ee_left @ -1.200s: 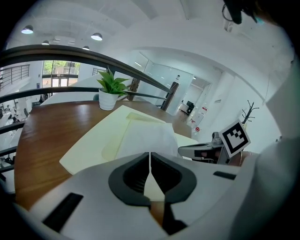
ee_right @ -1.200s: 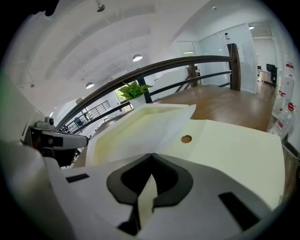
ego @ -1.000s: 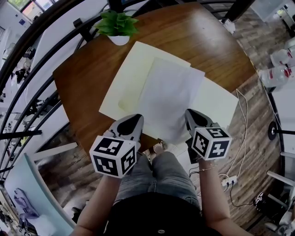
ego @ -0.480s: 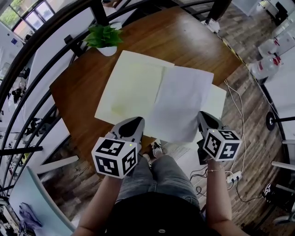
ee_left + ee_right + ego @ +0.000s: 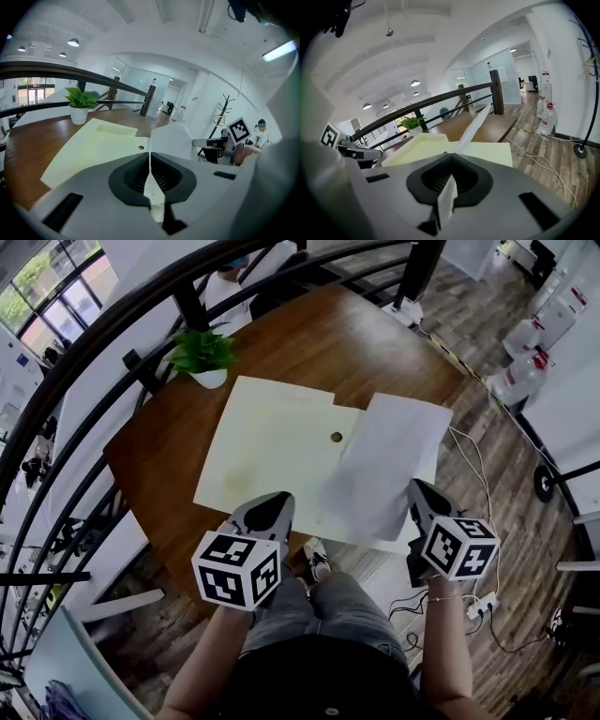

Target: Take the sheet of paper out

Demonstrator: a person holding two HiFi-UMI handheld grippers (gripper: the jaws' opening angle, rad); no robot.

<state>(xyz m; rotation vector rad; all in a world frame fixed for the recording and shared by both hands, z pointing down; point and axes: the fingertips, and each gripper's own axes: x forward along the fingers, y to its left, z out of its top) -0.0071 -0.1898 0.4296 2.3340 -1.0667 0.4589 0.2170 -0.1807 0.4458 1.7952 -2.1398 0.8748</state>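
A pale yellow folder [image 5: 267,451] lies flat on the round wooden table [image 5: 375,343]. My left gripper [image 5: 267,514] is shut on the folder's near edge [image 5: 98,145]; a thin edge runs between its jaws [image 5: 150,161]. My right gripper [image 5: 420,495] is shut on the near corner of a white sheet of paper [image 5: 389,465]. The sheet overlaps the folder's right part and reaches past the table's right edge. In the right gripper view the sheet [image 5: 477,124] rises edge-on from the jaws [image 5: 449,187] over the folder [image 5: 487,152].
A potted plant [image 5: 202,354] stands at the table's far left. A dark railing [image 5: 141,301] curves behind the table. Water bottles [image 5: 525,367] and a white cable [image 5: 478,521] are on the wooden floor at right. The person's legs [image 5: 319,606] are below the table edge.
The white sheet and my right gripper have moved to the right, uncovering more of the yellow folder and its small round fastener. My left gripper keeps its hold on the folder's near edge.
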